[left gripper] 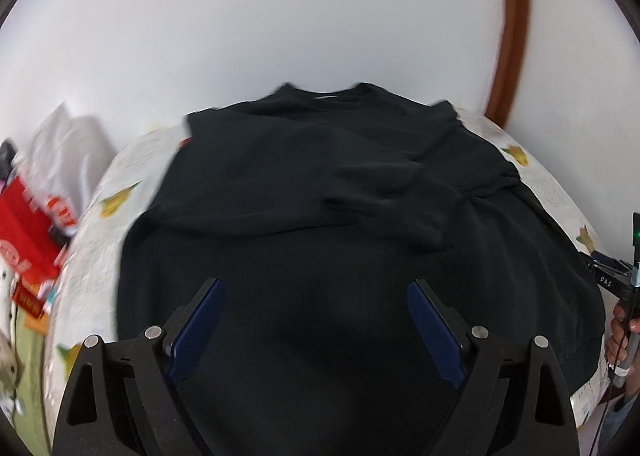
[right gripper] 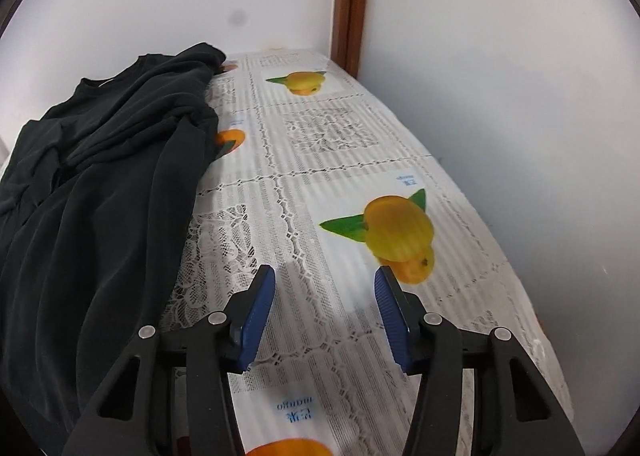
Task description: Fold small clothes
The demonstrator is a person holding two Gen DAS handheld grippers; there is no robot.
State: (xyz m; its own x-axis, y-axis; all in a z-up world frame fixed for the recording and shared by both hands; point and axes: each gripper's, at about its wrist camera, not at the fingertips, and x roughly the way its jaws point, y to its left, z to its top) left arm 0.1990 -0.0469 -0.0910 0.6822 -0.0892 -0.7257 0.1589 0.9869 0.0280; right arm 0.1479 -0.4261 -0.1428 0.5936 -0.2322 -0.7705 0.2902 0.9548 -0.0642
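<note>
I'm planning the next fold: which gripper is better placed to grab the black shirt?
Left, probably. The left gripper hangs open right over the black shirt. The right gripper, also empty, hangs over bare tablecloth, with the shirt off to its left.

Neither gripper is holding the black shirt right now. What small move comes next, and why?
Probably bring the right gripper left to the black shirt. Its open fingers hang over bare tablecloth, while the shirt's near side lies bunched. The left gripper already hangs open over the shirt.
</note>
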